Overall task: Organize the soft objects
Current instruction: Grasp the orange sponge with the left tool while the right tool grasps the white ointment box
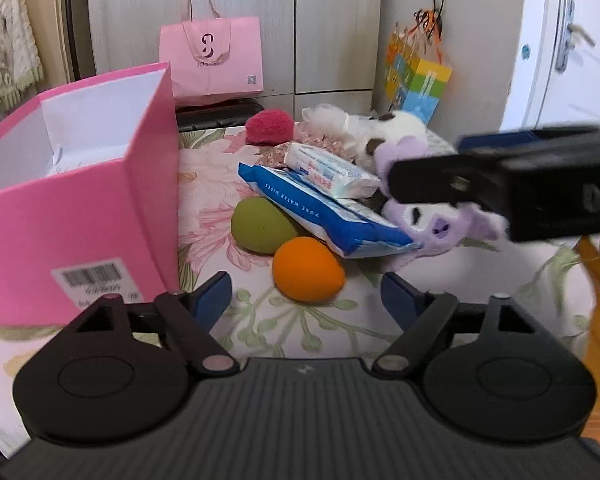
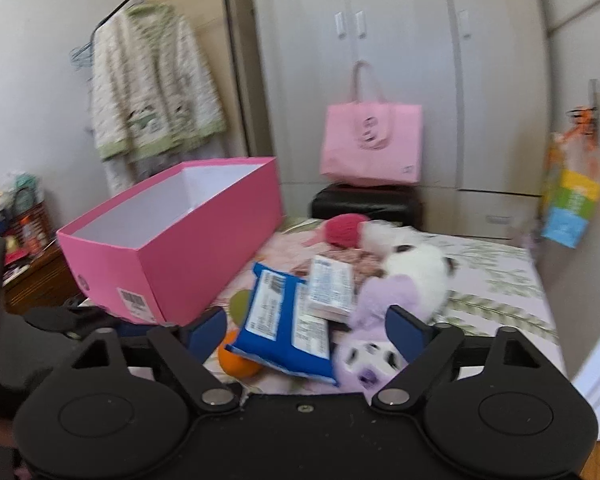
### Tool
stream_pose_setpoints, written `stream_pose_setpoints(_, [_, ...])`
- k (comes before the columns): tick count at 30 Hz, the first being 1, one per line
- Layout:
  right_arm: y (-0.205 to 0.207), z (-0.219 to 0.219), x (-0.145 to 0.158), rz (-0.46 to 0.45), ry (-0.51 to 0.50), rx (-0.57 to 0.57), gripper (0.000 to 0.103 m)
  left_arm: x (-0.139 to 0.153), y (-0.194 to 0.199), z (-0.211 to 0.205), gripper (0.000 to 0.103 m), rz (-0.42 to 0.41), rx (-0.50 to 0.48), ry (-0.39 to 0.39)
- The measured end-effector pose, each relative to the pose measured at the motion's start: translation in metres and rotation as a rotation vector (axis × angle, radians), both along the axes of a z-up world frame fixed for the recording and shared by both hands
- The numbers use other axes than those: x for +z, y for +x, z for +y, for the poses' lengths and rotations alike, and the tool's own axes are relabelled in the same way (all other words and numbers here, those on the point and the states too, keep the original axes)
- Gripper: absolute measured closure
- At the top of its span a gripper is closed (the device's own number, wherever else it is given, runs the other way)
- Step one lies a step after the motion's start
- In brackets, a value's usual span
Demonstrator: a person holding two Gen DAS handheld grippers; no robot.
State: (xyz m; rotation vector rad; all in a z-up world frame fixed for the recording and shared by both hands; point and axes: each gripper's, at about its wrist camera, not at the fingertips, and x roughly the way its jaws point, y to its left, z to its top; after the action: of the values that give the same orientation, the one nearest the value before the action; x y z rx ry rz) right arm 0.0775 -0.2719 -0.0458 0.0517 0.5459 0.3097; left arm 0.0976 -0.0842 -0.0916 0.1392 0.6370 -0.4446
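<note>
An open pink box (image 1: 80, 200) (image 2: 172, 240) stands on the floral bed at the left. Beside it lies a pile: a green egg-shaped ball (image 1: 260, 226), an orange ball (image 1: 308, 276) (image 2: 236, 364), a blue wipes pack (image 1: 328, 216) (image 2: 284, 324), a white wipes pack (image 1: 332, 170) (image 2: 330, 288), a purple plush (image 1: 440, 220) (image 2: 370, 352), a white plush (image 1: 388, 130) (image 2: 416, 272) and a red fuzzy ball (image 1: 270, 126) (image 2: 344, 230). My left gripper (image 1: 306, 300) is open, just before the orange ball. My right gripper (image 2: 306, 334) is open above the blue pack and purple plush; in the left view it (image 1: 512, 184) hangs over the plush.
A pink paper bag (image 1: 212, 60) (image 2: 372, 144) sits on a black case (image 2: 366, 202) behind the bed, before wardrobe doors. A colourful gift bag (image 1: 418, 80) (image 2: 572, 204) hangs at the right. A jacket (image 2: 152, 88) hangs at the left above a cluttered shelf.
</note>
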Motion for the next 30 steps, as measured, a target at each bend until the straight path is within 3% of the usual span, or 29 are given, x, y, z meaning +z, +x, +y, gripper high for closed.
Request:
stream_pose_setpoints(4, [0.035, 0.003, -0.009, 0.041, 0.001, 0.048, 0.034, -0.008, 0.011, -0.006, 0.028, -0.019, 0.018, 0.032])
stream_pose_setpoints(10, [0.078, 0.0, -0.019, 0.111, 0.006, 0.076, 0.051, -0.013, 0.025, -0.004, 0.045, 0.027, -0.017, 0.0])
stream_pose_setpoints(15, [0.106, 0.0, -0.029, 0.188, -0.019, 0.048, 0.053, -0.016, 0.03, -0.005, 0.058, 0.055, -0.036, -0.026])
stream_pose_setpoints(20, [0.115, 0.006, -0.034, 0.224, -0.06, 0.064, 0.05, -0.018, 0.03, -0.006, 0.061, 0.052, -0.044, -0.033])
stream_pose_setpoints(26, [0.124, 0.002, -0.037, 0.264, -0.028, 0.047, 0.05, -0.018, 0.029, -0.007, 0.063, 0.048, -0.033, -0.039])
stream_pose_setpoints(28, [0.125, 0.001, -0.038, 0.259, -0.048, 0.042, 0.064, -0.018, 0.029, -0.007, 0.063, 0.049, -0.027, -0.043])
stream_pose_setpoints(30, [0.122, 0.001, -0.037, 0.245, -0.056, 0.039, 0.066, -0.017, 0.028, -0.007, 0.063, 0.048, -0.02, -0.043])
